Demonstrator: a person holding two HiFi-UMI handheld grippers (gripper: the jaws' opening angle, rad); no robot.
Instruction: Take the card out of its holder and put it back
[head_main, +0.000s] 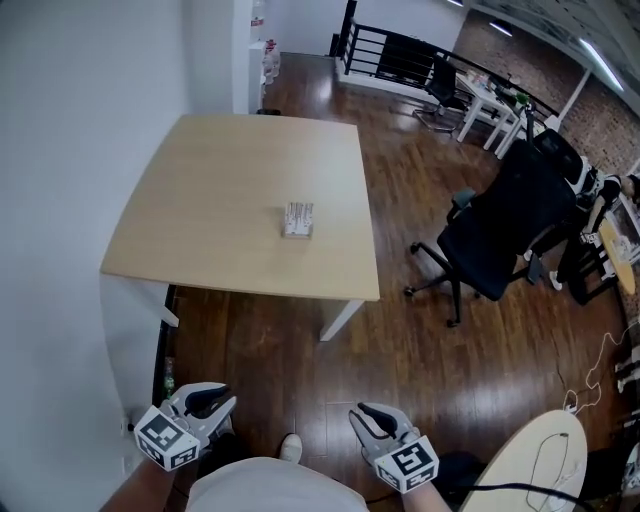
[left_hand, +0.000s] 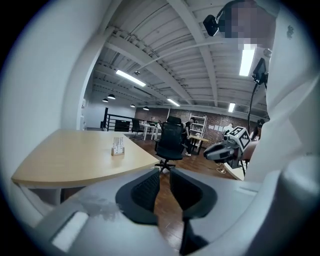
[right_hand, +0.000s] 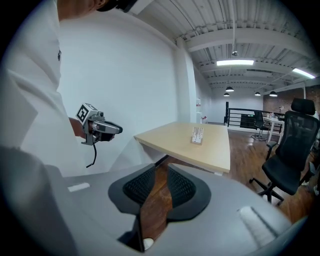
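A small card holder (head_main: 298, 220) with white cards upright in it stands near the middle of the light wooden table (head_main: 200, 190). It also shows in the left gripper view as the card holder (left_hand: 118, 146) and in the right gripper view as the card holder (right_hand: 197, 135). Both grippers hang low beside the person's body, well short of the table. My left gripper (head_main: 222, 402) has its jaws a narrow gap apart with nothing between them (left_hand: 165, 174). My right gripper (head_main: 362, 414) is also open and empty (right_hand: 166, 172).
A white wall runs along the table's left side. A black office chair (head_main: 505, 225) stands on the wooden floor to the table's right. A pale round tabletop (head_main: 540, 460) with a cable sits at bottom right. Desks and a railing (head_main: 400, 55) lie further back.
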